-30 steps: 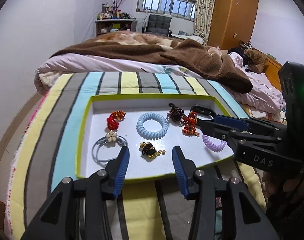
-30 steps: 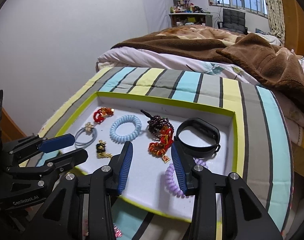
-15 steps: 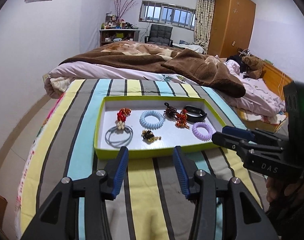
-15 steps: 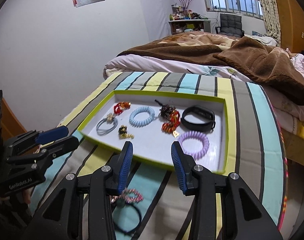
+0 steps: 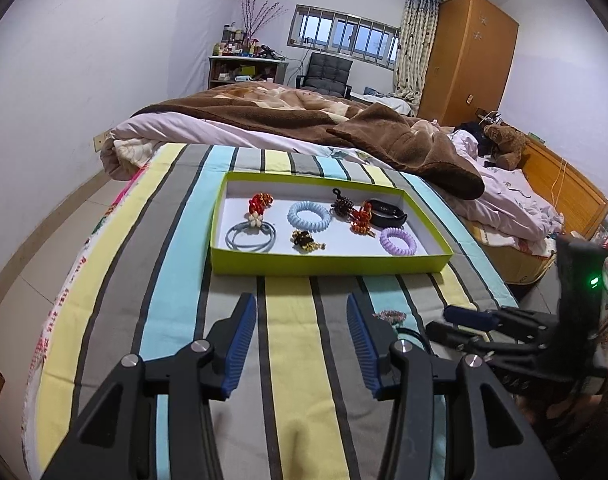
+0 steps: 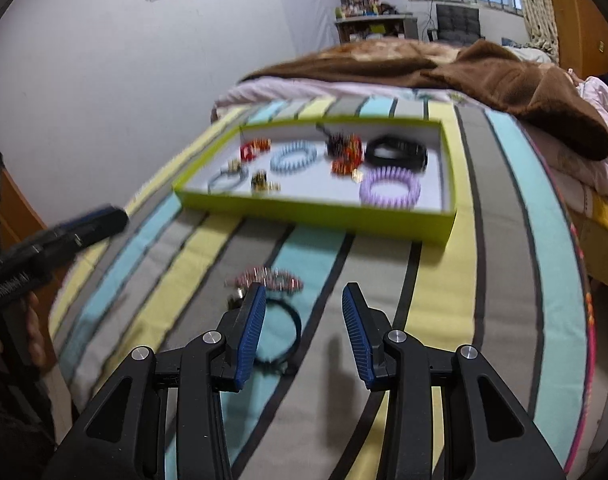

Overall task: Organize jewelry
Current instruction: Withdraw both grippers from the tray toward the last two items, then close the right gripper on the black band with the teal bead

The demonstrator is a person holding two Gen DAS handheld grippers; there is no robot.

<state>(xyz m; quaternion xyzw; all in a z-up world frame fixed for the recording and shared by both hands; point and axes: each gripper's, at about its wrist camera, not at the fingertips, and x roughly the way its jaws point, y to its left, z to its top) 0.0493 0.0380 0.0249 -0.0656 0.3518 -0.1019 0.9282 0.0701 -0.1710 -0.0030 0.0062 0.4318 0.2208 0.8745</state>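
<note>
A lime-green tray (image 5: 328, 265) (image 6: 312, 211) sits on the striped bedspread. It holds several pieces: a blue coil band (image 5: 308, 216), a purple coil band (image 5: 398, 241) (image 6: 390, 189), a black wristband (image 5: 386, 213) (image 6: 398, 152), red bead pieces and a grey hair tie (image 5: 250, 236). Outside the tray, a pink beaded bracelet (image 6: 269, 279) (image 5: 390, 315) and a dark hair tie (image 6: 281, 334) lie on the spread. My left gripper (image 5: 301, 340) is open and empty, well short of the tray. My right gripper (image 6: 302, 332) is open and empty, just right of the dark hair tie.
The striped bedspread (image 5: 175, 280) covers the near end of the bed. A brown blanket (image 5: 304, 120) is heaped behind the tray. A white wall runs along the left. A wooden bed frame (image 5: 564, 188) and a teddy bear (image 5: 504, 142) are at right.
Both grippers have pulled back from over the tray toward the near end of the bed. The pink bracelet and dark hair tie have come into view. Both stay open and empty.
</note>
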